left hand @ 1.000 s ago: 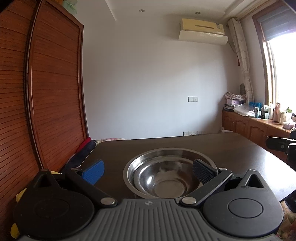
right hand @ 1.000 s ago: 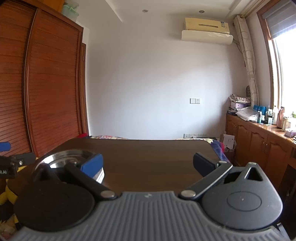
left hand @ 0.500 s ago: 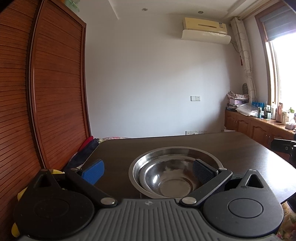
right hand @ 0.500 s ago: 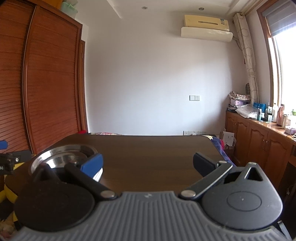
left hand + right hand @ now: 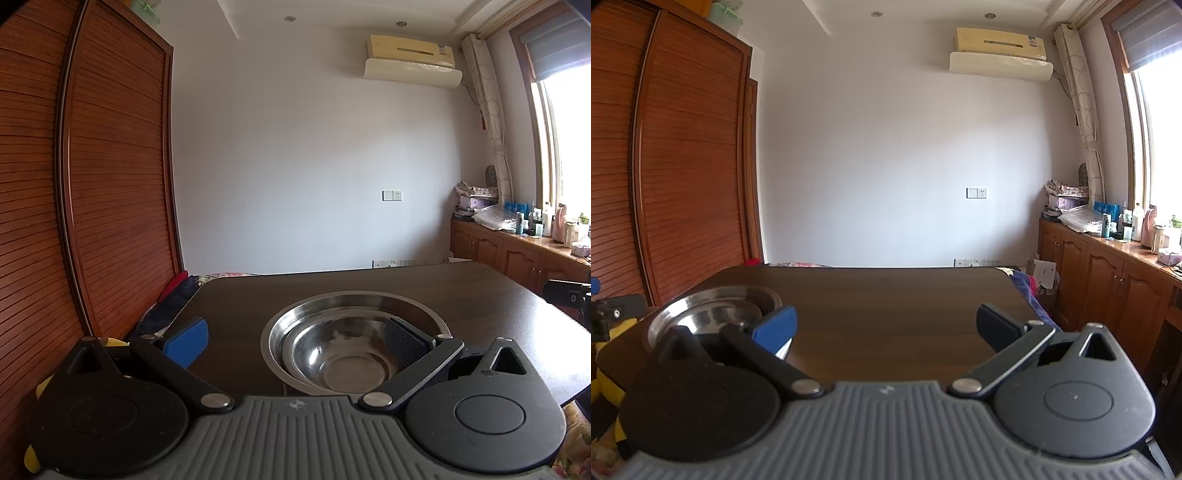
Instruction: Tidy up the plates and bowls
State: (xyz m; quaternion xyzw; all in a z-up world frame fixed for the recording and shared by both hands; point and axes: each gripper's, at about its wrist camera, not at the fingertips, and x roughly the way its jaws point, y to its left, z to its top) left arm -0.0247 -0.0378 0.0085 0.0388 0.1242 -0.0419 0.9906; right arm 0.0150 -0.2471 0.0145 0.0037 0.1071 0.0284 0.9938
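Observation:
A steel bowl (image 5: 343, 354) sits nested inside a larger steel basin (image 5: 354, 301) on the dark wooden table (image 5: 480, 295), straight ahead in the left wrist view. My left gripper (image 5: 295, 341) is open and empty, hovering just in front of the stack; its right finger overlaps the bowl's rim in the image. The same stack (image 5: 713, 314) shows at the left in the right wrist view. My right gripper (image 5: 884, 326) is open and empty over bare table to the right of the stack.
A slatted wooden wardrobe (image 5: 92, 184) stands close on the left. A low cabinet with bottles (image 5: 1126, 236) runs along the right wall under the window. The table's near left corner (image 5: 613, 350) is by the stack. Clothes (image 5: 173, 295) lie beyond the left edge.
Both grippers have risen and drawn back slightly, so the stack sits a little lower and farther in each view. Bowl and basin have not moved. Both grippers stay open.

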